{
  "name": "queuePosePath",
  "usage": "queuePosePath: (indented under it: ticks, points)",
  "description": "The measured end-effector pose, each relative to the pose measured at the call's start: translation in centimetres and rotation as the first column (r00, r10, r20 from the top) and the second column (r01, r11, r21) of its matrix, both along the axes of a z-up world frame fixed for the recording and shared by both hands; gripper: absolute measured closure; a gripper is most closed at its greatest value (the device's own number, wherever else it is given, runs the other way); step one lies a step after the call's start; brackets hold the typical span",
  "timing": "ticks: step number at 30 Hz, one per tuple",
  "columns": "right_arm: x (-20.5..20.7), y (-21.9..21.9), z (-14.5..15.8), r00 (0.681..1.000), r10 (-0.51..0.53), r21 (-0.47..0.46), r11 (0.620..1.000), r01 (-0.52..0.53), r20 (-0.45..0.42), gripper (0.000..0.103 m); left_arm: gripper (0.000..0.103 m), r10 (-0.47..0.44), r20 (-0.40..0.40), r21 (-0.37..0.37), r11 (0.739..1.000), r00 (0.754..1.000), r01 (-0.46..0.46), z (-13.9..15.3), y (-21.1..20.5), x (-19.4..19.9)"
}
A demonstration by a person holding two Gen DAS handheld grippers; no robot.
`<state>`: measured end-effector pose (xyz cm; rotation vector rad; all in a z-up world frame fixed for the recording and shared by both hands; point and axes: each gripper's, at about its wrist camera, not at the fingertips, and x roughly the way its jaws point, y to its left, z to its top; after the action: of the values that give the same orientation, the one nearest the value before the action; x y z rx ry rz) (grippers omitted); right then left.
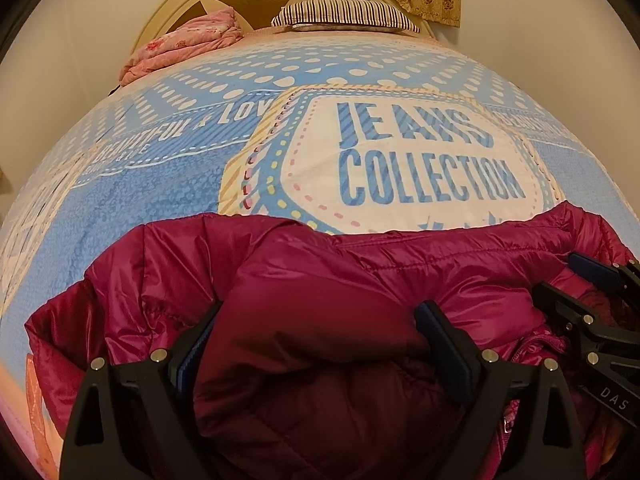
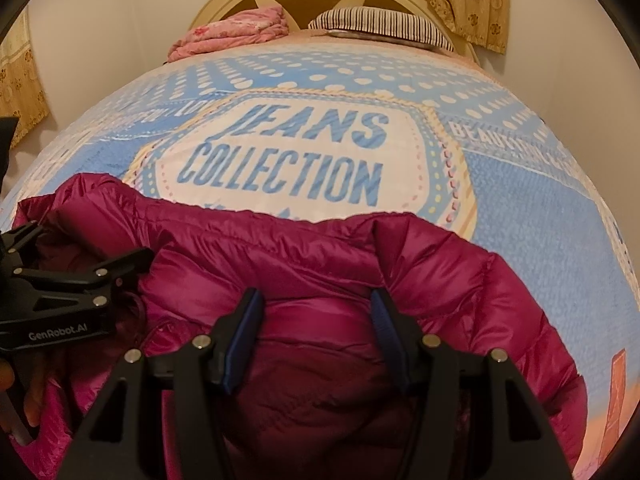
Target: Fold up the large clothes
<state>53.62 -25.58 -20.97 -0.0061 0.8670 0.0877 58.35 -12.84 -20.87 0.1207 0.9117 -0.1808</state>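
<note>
**A:** Starting at the left of the bed (image 1: 132,184), what do you see?

**B:** A magenta puffer jacket (image 1: 320,280) lies bunched along the near edge of the printed blue bedspread, reaching from the near left to the near right. At the far end of the bed are a pink folded blanket (image 1: 188,44) on the left and a striped pillow (image 1: 340,14) to its right, well apart from the jacket.

**A:** And the left claw (image 1: 316,328)?

**B:** Its jaws stand wide, astride a fat padded fold of the jacket. The blue pads sit right beside the fabric on both sides, but the fold looks loose rather than pinched, so I judge it released, not gripped.

**A:** Moving right?

**B:** The right claw (image 2: 316,320) stands at a middling width around another thick roll of the jacket. Its pads lie against the bulge on both sides. I cannot tell whether they truly clamp it or only bracket it.

**A:** How will the jacket handle?

**B:** Light, I would say, and very soft, with a shiny shell that looks slippery. The filling will probably spring back, so folds may puff open unless pressed flat. It seems in no way fragile.

**A:** Where would you take hold?

**B:** On a stitched seam or the hem at the far edge, where the layers are thin and the pads can bite. A grip on a fat quilted panel would likely slide off. One claw at each end of the hem should keep the fold straight.
</note>
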Motion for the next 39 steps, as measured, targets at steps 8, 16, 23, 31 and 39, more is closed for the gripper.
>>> queuePosePath:
  ticks: [8,16,23,31,39]
  points:
    - [0.02,0.2,-0.07,1.0,0.0,-0.014,1.0,0.0,0.0,0.043,0.008,0.002,0.0,0.014,1.0,1.0,-0.002,-0.09,-0.1,0.15]
    - [0.07,0.2,-0.09,1.0,0.002,-0.014,1.0,-0.002,0.0,0.042,0.007,0.003,-0.001,0.016,1.0,1.0,-0.003,-0.14,-0.2,0.2]
    - [0.11,0.13,-0.15,1.0,0.003,-0.019,1.0,-0.003,0.0,0.042,0.006,0.004,-0.001,0.016,1.0,1.0,-0.004,-0.2,-0.23,0.26]
    - [0.15,0.14,-0.18,1.0,0.005,-0.021,1.0,-0.005,0.001,0.042,0.006,0.004,0.0,0.018,1.0,1.0,-0.004,-0.2,-0.25,0.25]
    - [0.16,0.09,-0.19,1.0,0.007,-0.024,1.0,-0.007,0.001,0.042,0.006,0.004,0.0,0.017,1.0,1.0,-0.004,-0.22,-0.24,0.28]
